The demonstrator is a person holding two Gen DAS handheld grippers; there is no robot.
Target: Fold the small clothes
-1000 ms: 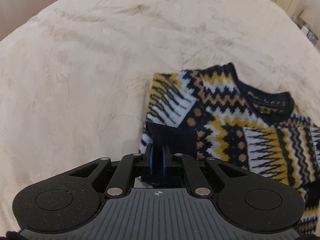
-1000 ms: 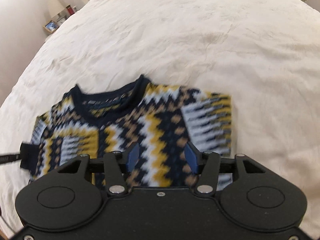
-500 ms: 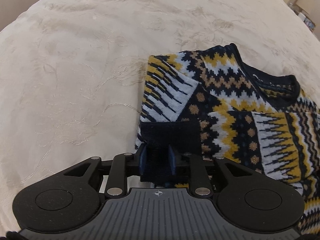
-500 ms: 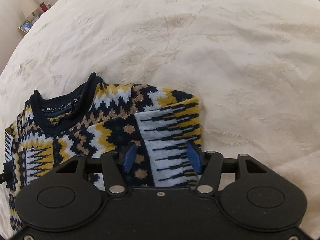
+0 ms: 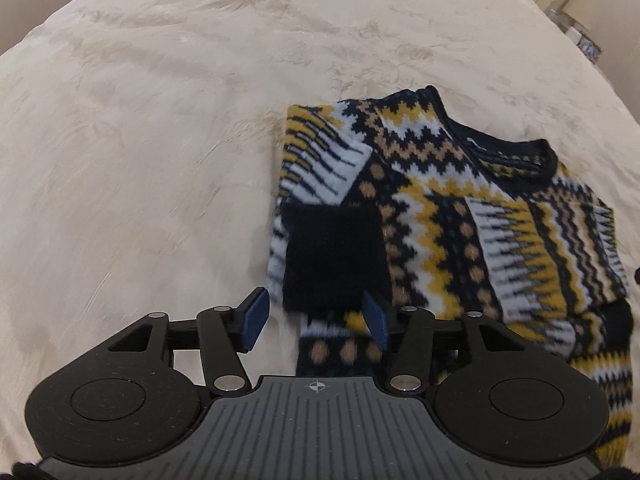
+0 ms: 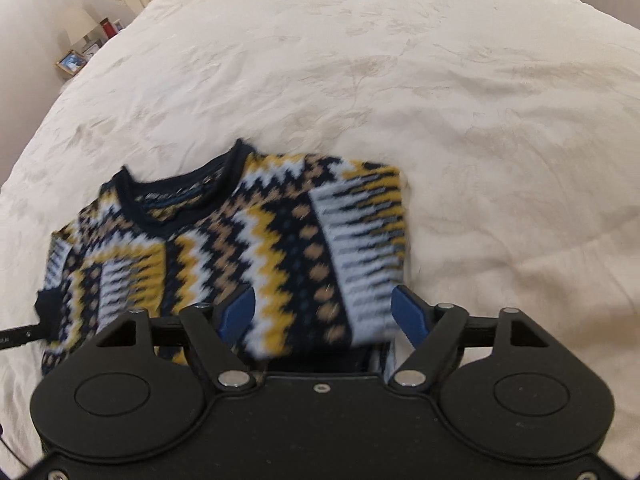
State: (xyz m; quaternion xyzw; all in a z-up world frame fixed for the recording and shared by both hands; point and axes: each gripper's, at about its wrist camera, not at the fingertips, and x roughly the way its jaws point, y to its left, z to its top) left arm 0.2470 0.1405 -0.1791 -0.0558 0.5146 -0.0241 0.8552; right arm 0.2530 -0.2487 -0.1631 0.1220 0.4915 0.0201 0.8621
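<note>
Lamp (image 6: 78,24) visible from right wrist only.

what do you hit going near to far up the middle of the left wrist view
left gripper, jaws opening and apart → dark cuff of the folded sleeve → patterned sweater → its navy collar → bare cream bedspread

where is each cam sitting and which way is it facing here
Left wrist: sits on the left gripper, angled down at the sweater's sleeve cuff; its opening jaws show, nothing pinched.
Right wrist: sits on the right gripper, angled down at the folded sleeve side; jaws opening over the knit.
Shared: the sweater and the cream bedspread.
</note>
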